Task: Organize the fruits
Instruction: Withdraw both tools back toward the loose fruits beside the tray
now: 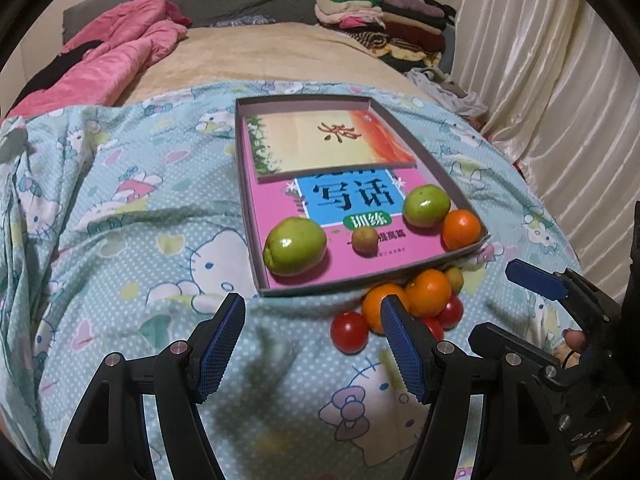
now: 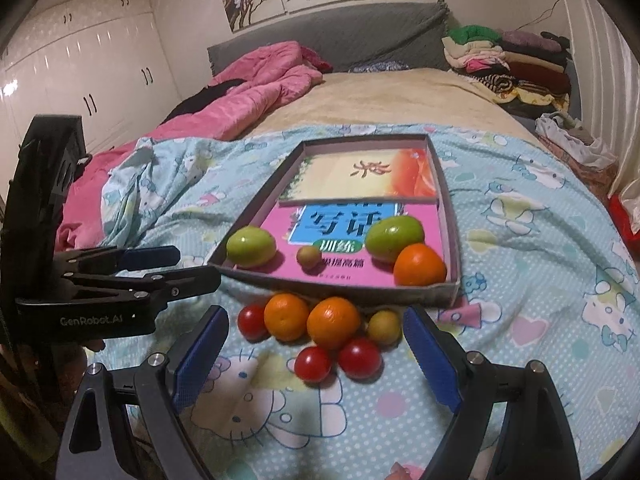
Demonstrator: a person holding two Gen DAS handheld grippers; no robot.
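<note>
Against the tray's point(image 2: 448, 292) near edge on the bed point(image 2: 520, 320), loose fruits point(image 2: 334, 322) cluster; both the left gripper point(image 1: 312, 344) and right gripper point(image 2: 316, 360) hover spread, empty.

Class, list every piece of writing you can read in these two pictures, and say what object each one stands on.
"写话" on the blue panel of the pink book in the tray.
"训练" on the green label below it.
"GenRobot.AI" on the left tongs, seen from the right wrist.
Red calligraphy on the upper book: not legible.
Small print under the green label: too blurred.
</note>
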